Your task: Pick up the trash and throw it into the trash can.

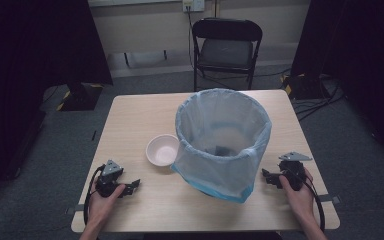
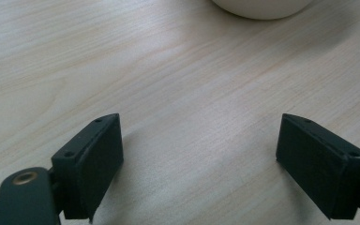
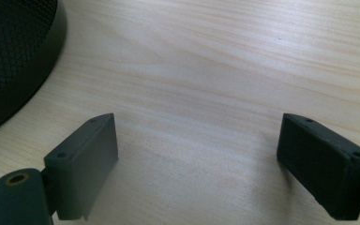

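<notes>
Left gripper (image 1: 133, 185) near the counter's (image 1: 130, 115) front left corner, fingers (image 2: 91, 159) spread wide, nothing between them; pink bowl (image 1: 162, 149) just ahead. Right gripper (image 1: 266, 176) near the front right corner, fingers (image 3: 84, 161) wide open and empty, just beside the bag-lined bin (image 1: 223, 142) standing mid-counter.

Matt wood table (image 2: 168, 70); thin plastic liner (image 1: 220, 150); mesh bin (image 3: 9, 51).

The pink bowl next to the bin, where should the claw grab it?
Probably by the rim. The pink bowl stands upright on the table, mouth up and empty, so one jaw can go inside and one outside. The left claw is open and nearest, so come from the near left side; the lined bin crowds the bowl's right.
</notes>
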A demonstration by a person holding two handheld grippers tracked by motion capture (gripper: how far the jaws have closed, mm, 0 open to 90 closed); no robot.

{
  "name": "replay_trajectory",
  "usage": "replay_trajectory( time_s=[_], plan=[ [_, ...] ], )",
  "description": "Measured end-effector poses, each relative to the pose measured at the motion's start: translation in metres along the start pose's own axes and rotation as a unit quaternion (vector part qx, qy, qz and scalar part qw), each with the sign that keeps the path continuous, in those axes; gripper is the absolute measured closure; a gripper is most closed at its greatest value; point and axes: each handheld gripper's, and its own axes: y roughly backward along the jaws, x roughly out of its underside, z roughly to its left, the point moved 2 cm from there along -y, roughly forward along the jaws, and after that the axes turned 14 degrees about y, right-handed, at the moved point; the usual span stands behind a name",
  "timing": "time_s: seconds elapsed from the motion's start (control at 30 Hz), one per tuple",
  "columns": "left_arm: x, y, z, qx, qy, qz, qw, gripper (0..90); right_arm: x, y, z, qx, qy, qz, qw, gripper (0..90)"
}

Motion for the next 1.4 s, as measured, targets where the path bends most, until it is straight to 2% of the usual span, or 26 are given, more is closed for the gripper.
replay_trajectory(
  time_s=[0.1, 0.23, 0.27, 0.4, 0.47, 0.63, 0.73, 0.77, 0.83, 0.87, 0.9, 1.03, 1.13, 1.2, 1.33, 1.4],
  plan=[
    [0.0, 0.0, 0.0, -0.002, 0.002, 0.0, 1.0, 15.2, 0.0, 0.0, 0.0, 0.0, 0.0, 0.0, 1.0, 12.0],
    [-0.001, 0.001, 0.002, 0.004, 0.025, -0.003, 0.9997, 17.4, 0.0, 0.0, 0.0, 0.0, 0.0, 0.0, 1.0, 12.0],
    [-0.002, 0.002, 0.003, 0.009, 0.038, -0.001, 0.9992, 18.1, 0.0, 0.0, 0.0, 0.0, 0.0, 0.0, 1.0, 12.0],
    [-0.003, 0.003, 0.003, 0.012, 0.043, 0.0, 0.999, 19.6, 0.0, 0.0, 0.0, 0.0, 0.0, 0.0, 1.0, 12.0],
    [-0.006, 0.005, 0.003, 0.021, 0.051, 0.001, 0.9985, 22.3, 0.0, 0.0, 0.0, 0.0, 0.0, 0.0, 1.0, 12.0],
    [-0.017, 0.008, 0.001, 0.034, 0.05, -0.016, 0.998, 23.8, 0.0, 0.0, 0.0, 0.0, 0.0, 0.0, 1.0, 12.0],
    [-0.03, 0.008, -0.004, 0.044, 0.037, -0.021, 0.9982, 23.5, 0.0, 0.0, 0.0, 0.0, 0.0, 0.0, 1.0, 12.0],
    [-0.03, 0.008, -0.004, 0.044, 0.037, -0.021, 0.9982, 23.5, 0.0, 0.0, 0.0, 0.0, 0.0, 0.0, 1.0, 12.0],
    [-0.037, 0.007, -0.008, 0.049, 0.024, -0.016, 0.9984, 23.5, 0.0, 0.0, 0.0, 0.0, 0.0, 0.0, 1.0, 12.0],
    [-0.044, 0.007, -0.011, 0.052, 0.023, -0.018, 0.9982, 23.5, 0.0, 0.0, 0.0, 0.0, 0.0, 0.0, 1.0, 12.0],
    [-0.048, 0.006, -0.011, 0.058, 0.025, -0.021, 0.9978, 23.5, 0.0, 0.0, 0.0, 0.0, 0.0, 0.0, 1.0, 12.0],
    [-0.059, 0.005, -0.012, 0.056, 0.02, -0.026, 0.9979, 23.4, 0.0, 0.0, 0.0, 0.0, 0.0, 0.0, 1.0, 12.0],
    [-0.069, 0.001, -0.01, 0.058, 0.031, -0.034, 0.9973, 23.4, 0.0, 0.0, 0.0, 0.0, 0.0, 0.0, 1.0, 12.0],
    [-0.078, -0.003, -0.009, 0.066, 0.044, -0.044, 0.9959, 24.3, 0.0, 0.0, 0.0, 0.0, 0.0, 0.0, 1.0, 12.0],
    [-0.088, -0.007, -0.01, 0.062, 0.031, -0.039, 0.9968, 23.8, 0.0, 0.0, 0.0, 0.0, 0.0, 0.0, 1.0, 12.0],
    [-0.101, -0.008, -0.01, 0.067, 0.029, -0.043, 0.9964, 23.8, 0.0, 0.0, 0.0, 0.0, 0.0, 0.0, 1.0, 12.0]
  ],
)
